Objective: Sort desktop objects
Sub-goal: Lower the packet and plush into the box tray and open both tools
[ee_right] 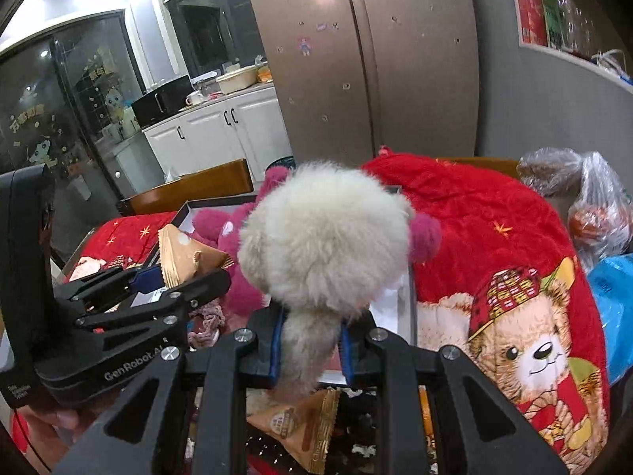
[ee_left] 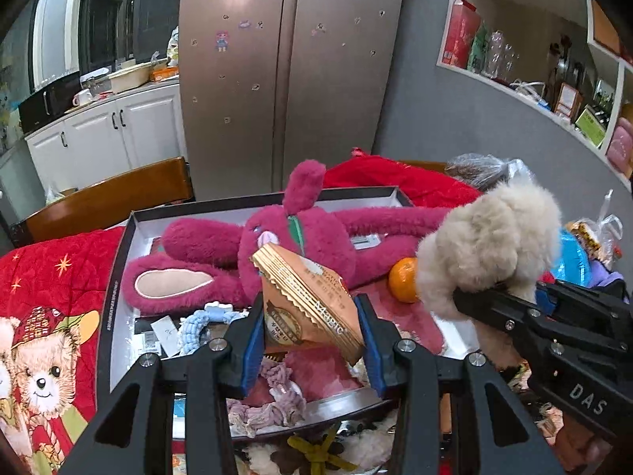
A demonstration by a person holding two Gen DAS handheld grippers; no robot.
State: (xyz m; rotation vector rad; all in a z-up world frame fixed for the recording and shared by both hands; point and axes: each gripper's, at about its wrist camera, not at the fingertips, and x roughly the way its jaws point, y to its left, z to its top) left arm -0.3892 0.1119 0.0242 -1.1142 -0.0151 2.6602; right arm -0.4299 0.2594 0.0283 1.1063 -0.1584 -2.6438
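- Carrying step: left gripper (ee_left: 310,326) fingers pinch a snack packet (ee_left: 306,301); right gripper (ee_right: 310,342) fingers pinch a cream plush (ee_right: 324,237).
- Next, likely: release both over the tray (ee_left: 118,261) at 12 o'clock.

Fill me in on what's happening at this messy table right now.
A person is sorting clutter with two tools. The left hand-held gripper is shut on a tan triangular snack packet, held above a shallow dark-rimmed box where a magenta plush rabbit lies. The right hand-held gripper is shut on a fluffy cream pom-pom toy, lifted beside the packet. A small orange fruit sits in the box, and a second packet lies below.
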